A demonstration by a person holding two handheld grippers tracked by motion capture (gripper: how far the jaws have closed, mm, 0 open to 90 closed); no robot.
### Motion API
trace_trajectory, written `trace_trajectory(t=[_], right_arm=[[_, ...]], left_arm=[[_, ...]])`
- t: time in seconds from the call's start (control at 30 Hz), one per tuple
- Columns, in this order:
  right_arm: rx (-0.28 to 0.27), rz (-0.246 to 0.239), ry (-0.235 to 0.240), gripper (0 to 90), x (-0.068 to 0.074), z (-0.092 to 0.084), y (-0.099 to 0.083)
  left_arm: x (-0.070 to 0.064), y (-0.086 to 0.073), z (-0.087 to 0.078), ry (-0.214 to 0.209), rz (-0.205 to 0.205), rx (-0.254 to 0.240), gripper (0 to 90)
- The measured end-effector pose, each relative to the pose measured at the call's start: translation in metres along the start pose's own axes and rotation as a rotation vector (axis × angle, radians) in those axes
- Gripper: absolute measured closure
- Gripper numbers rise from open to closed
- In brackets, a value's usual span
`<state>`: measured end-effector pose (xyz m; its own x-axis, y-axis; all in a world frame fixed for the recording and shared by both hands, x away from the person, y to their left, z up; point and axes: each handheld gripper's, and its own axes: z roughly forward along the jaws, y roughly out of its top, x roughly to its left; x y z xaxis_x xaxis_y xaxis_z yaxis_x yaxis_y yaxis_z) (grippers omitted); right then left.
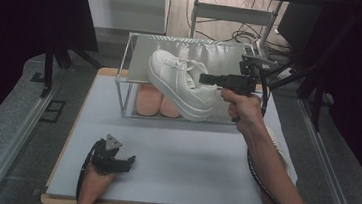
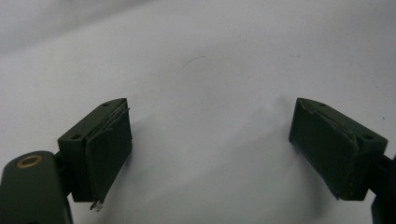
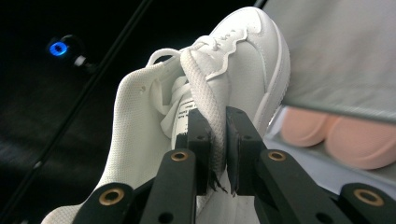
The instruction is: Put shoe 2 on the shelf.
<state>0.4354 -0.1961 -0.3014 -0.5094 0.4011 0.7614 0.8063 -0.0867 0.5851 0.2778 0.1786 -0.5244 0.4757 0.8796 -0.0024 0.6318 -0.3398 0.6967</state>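
- Nearest the high camera, at about 7 o'clock on the grey table top (image 1: 177, 167), the left gripper (image 1: 122, 162) rests low over the mat in the person's left hand (image 1: 93, 181), with its grey three-cornered plate on top.
- Its jaws stand wide apart with nothing between them; the left gripper view shows both dark pads (image 2: 108, 156) and bare pale mat in the gap.
- At about 1 o'clock the right hand (image 1: 242, 110) holds the right gripper (image 1: 205, 78) roughly level, pointing toward 9 o'clock.
- Its jaws are clamped on the white sneaker (image 1: 181, 82); in the right gripper view (image 3: 218, 149) the pads pinch a strip of the shoe's white collar or lace, which of the two is hard to tell.
- That sneaker hangs in the air, toe tilted up toward 11 o'clock, in front of the clear rack (image 1: 127, 64) at 12 o'clock, clear of the table.
- Under the rack's shelf, at its lower level, sit two peach-coloured rounded things (image 1: 156, 102), side by side and touching; the right gripper view shows them (image 3: 345, 137) at 3 o'clock of the shoe.
- Both grippers are well apart from each other.
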Motion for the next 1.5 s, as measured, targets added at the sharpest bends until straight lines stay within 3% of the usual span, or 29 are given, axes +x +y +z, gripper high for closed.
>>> trace_trajectory(t=[0.23,0.5,0.6,0.67,0.83,1.0,1.23,1.4,1.5], right_arm=[[-0.066,0.01,-0.105,81.3,-0.013,0.008,0.017],[-0.125,-0.024,-0.237,80.5,-0.021,0.026,0.029],[-0.124,-0.023,-0.221,76.3,-0.023,0.034,0.029],[-0.12,-0.059,-0.237,72.2,-0.021,0.034,0.029],[-0.127,-0.045,-0.195,58.4,-0.024,0.029,0.031],[-0.158,-0.085,-0.182,53.7,-0.021,0.008,0.035],[-0.19,-0.187,-0.185,49.5,-0.021,-0.024,0.027],[-0.208,-0.17,-0.135,42.9,-0.032,-0.036,0.011],[-0.202,-0.195,-0.134,41.1,-0.035,-0.041,0.002]], left_arm=[[0.0,0.0,0.0,0.002,-0.003,-0.005,13.2],[-0.001,0.0,0.0,0.005,-0.001,-0.005,13.3],[-0.001,0.0,0.0,0.005,0.0,-0.006,13.4],[-0.001,0.0,0.0,0.006,0.002,-0.007,13.5],[-0.001,0.0,0.0,0.008,0.0,-0.011,13.5],[-0.001,0.0,0.0,0.007,-0.002,-0.011,13.5],[-0.002,0.0,0.0,0.008,0.0,-0.011,13.4],[-0.002,0.0,0.0,0.009,0.001,-0.009,13.4],[-0.002,0.0,0.001,0.009,-0.003,-0.014,13.4]])
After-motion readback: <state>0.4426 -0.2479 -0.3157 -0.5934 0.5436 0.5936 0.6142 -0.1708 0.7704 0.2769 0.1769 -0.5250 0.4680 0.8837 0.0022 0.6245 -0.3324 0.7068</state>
